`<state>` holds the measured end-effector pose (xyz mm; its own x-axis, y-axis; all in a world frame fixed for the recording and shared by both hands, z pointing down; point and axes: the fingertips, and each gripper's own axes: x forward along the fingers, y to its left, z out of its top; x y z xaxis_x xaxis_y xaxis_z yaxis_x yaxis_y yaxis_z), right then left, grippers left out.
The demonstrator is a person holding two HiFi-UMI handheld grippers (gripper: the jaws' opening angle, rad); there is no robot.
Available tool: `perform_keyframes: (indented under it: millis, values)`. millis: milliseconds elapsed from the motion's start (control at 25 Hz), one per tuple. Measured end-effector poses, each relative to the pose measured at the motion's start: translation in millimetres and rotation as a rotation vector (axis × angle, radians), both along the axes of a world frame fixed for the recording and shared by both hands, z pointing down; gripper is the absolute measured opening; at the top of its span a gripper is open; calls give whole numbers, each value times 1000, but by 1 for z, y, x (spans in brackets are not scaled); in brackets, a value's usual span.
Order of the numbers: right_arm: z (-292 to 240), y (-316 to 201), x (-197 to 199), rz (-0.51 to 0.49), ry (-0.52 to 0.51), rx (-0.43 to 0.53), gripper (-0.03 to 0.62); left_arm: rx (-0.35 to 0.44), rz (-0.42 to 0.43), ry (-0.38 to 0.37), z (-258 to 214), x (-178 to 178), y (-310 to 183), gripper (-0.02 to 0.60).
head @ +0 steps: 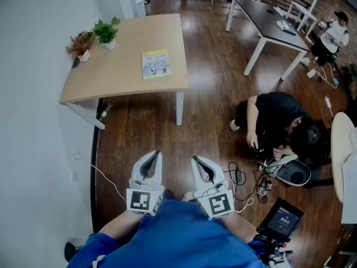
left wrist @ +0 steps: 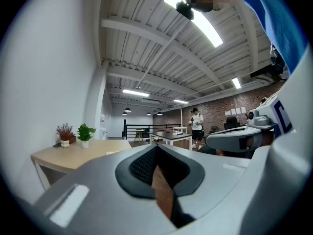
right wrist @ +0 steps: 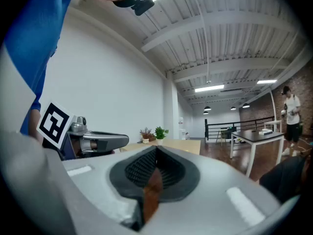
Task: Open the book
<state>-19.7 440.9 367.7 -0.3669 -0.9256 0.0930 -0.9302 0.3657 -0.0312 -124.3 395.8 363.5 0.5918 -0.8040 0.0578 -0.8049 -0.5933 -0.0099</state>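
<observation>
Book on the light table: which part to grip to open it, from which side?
The book lies closed and flat near the table's right edge, so probably pinch the cover's thin right-hand edge, coming low from that side. Spine side unclear from here.

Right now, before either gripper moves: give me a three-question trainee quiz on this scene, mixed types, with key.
1. True or false: the yellow-and-grey book on the light wooden table lies closed.
2. Where does the green plant in a white pot stand? A) at the table's far left corner B) on the book C) at the table's near right corner
3. Fill in: the jaws of the grey left gripper and the grey right gripper are both ___, with nothing between them.
Key: 1 true; 2 A; 3 shut.
</observation>
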Motion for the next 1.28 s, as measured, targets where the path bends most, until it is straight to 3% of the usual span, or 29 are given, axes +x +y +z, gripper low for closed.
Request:
perform_keyframes:
  millis: [280,560,760,1280]
  values:
    - [16,-4,6,-31,0,-10,2,-12,-9,-1,17,8,-3,6]
    - [25,-88,14,-38,15,-45,2,-41,-24,7,24,9,-85,6]
    - [28,-156,13,20,51,-68,2,-53,10,22,29,1,-153,6]
    - [33,-279,-29,48,71,-79,2,-69,32,55,33,-45,-283,6]
